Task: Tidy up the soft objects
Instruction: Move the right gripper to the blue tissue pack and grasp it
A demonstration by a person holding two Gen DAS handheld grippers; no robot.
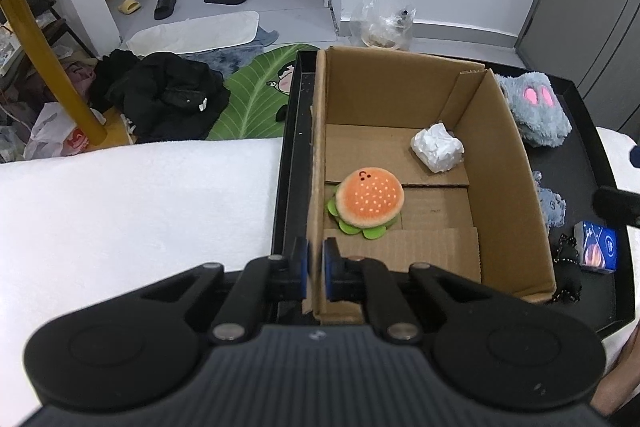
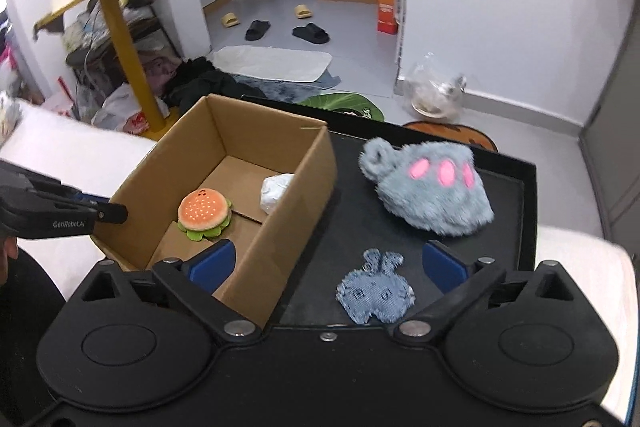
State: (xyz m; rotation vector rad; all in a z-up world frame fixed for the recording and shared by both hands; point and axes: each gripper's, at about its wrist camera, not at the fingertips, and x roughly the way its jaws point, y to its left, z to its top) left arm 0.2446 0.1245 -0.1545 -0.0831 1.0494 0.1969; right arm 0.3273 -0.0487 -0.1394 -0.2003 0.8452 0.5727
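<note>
An open cardboard box (image 1: pixel 516 187) (image 2: pixel 308 187) stands on a black tray (image 2: pixel 516 227). Inside lie a burger plush (image 1: pixel 370 201) (image 2: pixel 205 213) and a white crumpled wad (image 1: pixel 438 147) (image 2: pixel 276 191). My left gripper (image 1: pixel 316 267) is shut on the box's near-left wall; it also shows at the left of the right wrist view (image 2: pixel 114 213). My right gripper (image 2: pixel 328 267) is open above the tray, with a small blue denim plush (image 2: pixel 374 293) (image 1: pixel 552 205) between its fingers. A grey furry paw plush (image 2: pixel 434 189) (image 1: pixel 534 111) lies further back.
A small blue packet (image 1: pixel 596 247) and a black strap (image 1: pixel 568 275) lie on the tray's right side. A white cushion (image 1: pixel 132 207) is left of the tray. Clothes, slippers and a yellow table leg (image 1: pixel 52 67) are on the floor beyond.
</note>
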